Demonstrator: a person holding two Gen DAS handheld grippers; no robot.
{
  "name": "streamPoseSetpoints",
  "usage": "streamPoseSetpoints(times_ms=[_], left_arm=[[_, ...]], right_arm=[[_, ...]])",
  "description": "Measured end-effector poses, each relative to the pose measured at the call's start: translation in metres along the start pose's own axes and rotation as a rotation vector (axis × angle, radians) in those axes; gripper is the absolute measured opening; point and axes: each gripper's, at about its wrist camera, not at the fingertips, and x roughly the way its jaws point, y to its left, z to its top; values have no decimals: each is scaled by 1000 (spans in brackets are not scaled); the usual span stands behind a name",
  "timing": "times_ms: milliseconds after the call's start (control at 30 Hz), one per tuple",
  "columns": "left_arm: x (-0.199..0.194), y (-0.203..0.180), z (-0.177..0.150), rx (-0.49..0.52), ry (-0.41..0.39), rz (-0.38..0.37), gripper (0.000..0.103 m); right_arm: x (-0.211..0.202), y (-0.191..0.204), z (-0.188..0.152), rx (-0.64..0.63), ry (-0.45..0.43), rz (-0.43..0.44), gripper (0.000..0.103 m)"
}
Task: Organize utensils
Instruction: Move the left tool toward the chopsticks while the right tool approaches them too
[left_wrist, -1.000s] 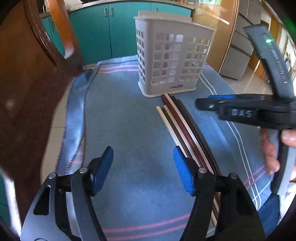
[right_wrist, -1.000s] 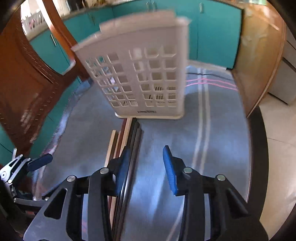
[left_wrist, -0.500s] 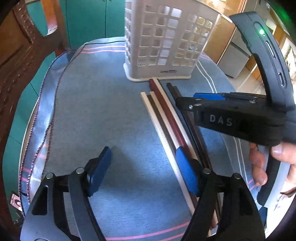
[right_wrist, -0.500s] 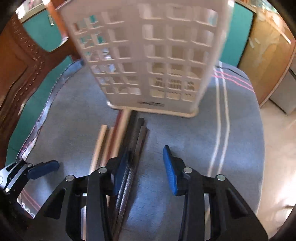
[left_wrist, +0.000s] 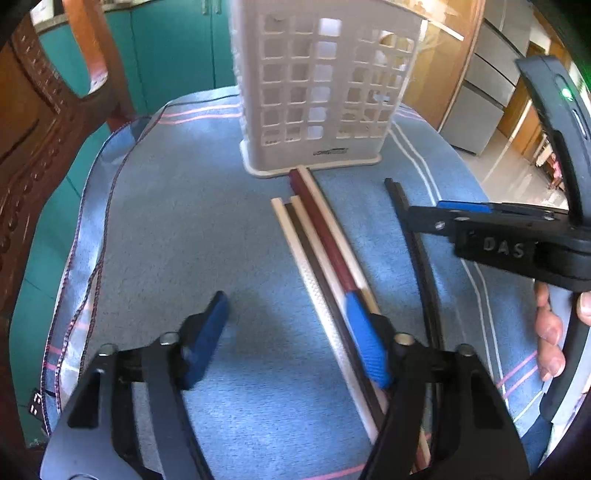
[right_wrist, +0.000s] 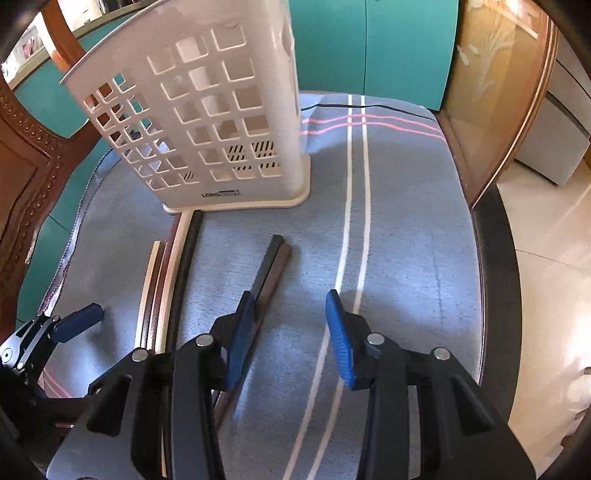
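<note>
My left tongs (left_wrist: 288, 332) have just been narrowing, released, pale chopsticks (left_wrist: 314, 280) between the pads. Right tongs (right_wrist: 291, 332) released, empty, beside the dark pair (right_wrist: 269, 269). Sticks lie on the counter (right_wrist: 406, 221) before the basket (right_wrist: 207, 122): light, stiff, slippery; grip mid-length
</note>
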Motion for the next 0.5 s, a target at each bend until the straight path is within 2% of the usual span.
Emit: streamPoseSetpoints(times_ms=[100, 233, 333, 367, 400, 433, 500], left_arm=[[-1, -1, 1, 3, -3, -13, 51], [0, 6, 0, -28, 12, -61, 36], [-1, 12, 0, -32, 17, -65, 34], [-2, 13, 0, -34, 18, -65, 33], [-2, 14, 0, -37, 18, -66, 31], [-3, 16, -1, -42, 19, -67, 29], [-5, 19, -1, -51, 18, -61, 29]], right_arm=[[-6, 2, 1, -12, 6, 19, 40], [-3, 22, -3, -60, -12, -31, 40], [-2, 36, -4, -69, -18, -42, 40], [-1, 38, -3, -69, -19, -43, 36], [-1, 39, -4, -68, -23, -40, 25], [-1, 39, -3, -61, -21, -29, 20], [1, 40, -5, -43, -21, -15, 20]])
